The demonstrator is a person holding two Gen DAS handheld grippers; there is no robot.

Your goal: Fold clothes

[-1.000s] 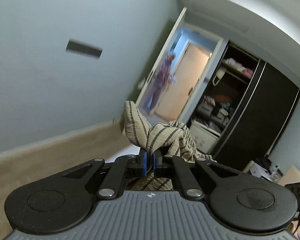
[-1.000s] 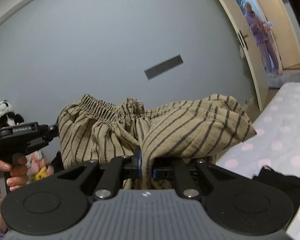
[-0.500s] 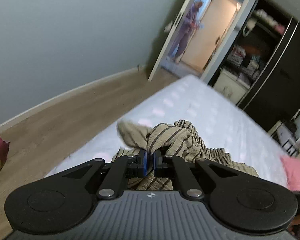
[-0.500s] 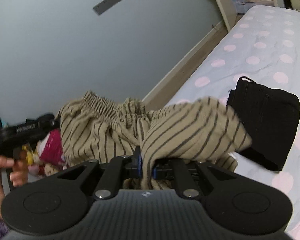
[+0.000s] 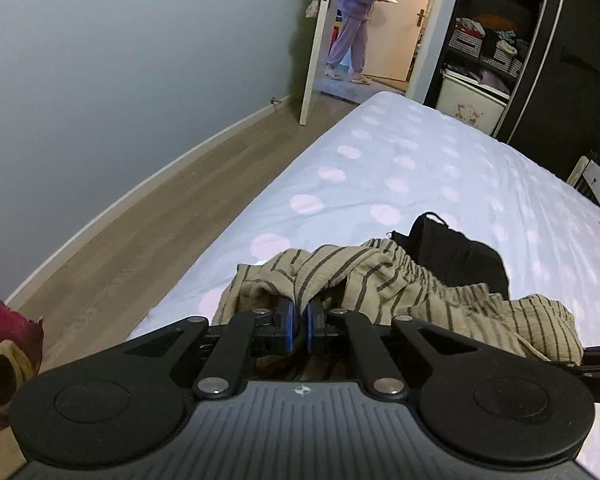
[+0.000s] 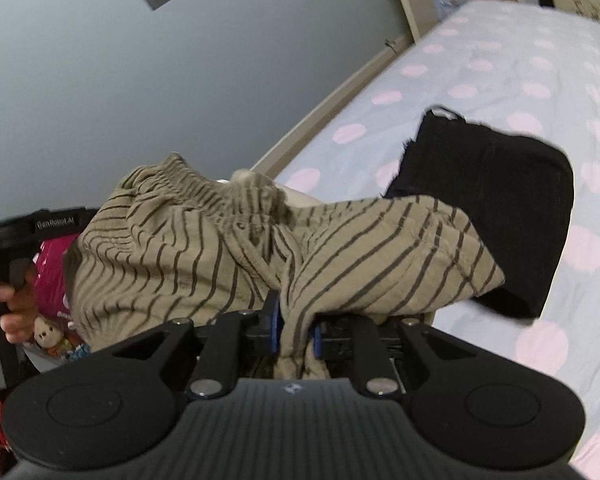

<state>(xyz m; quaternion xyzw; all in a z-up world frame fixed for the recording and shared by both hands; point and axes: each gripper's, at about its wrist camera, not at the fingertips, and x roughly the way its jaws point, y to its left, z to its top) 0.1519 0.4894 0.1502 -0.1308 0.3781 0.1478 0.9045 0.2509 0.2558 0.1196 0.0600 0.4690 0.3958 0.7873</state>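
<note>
Tan striped pants [image 5: 400, 284] with an elastic waistband hang bunched between my two grippers, low over the near edge of the bed [image 5: 420, 168]. My left gripper [image 5: 299, 322] is shut on the fabric. My right gripper [image 6: 296, 330] is shut on another fold of the same pants [image 6: 220, 248]. The left gripper's body [image 6: 28, 228] and the hand holding it show at the left of the right wrist view. A folded black garment [image 6: 496, 208] lies on the bed just beyond the pants; it also shows in the left wrist view [image 5: 456, 252].
The bed has a pale blue sheet with pink dots. Wooden floor [image 5: 140, 232] and a grey wall lie to the left. A person in purple [image 5: 354, 20] stands in the open doorway. A dark wardrobe [image 5: 540, 60] is far right. Plush toys [image 5: 4, 356] sit at left.
Both grippers have come down from high in the air toward the bed, carrying the striped pants. The view tilted from the wall down to the mattress and the black garment.
</note>
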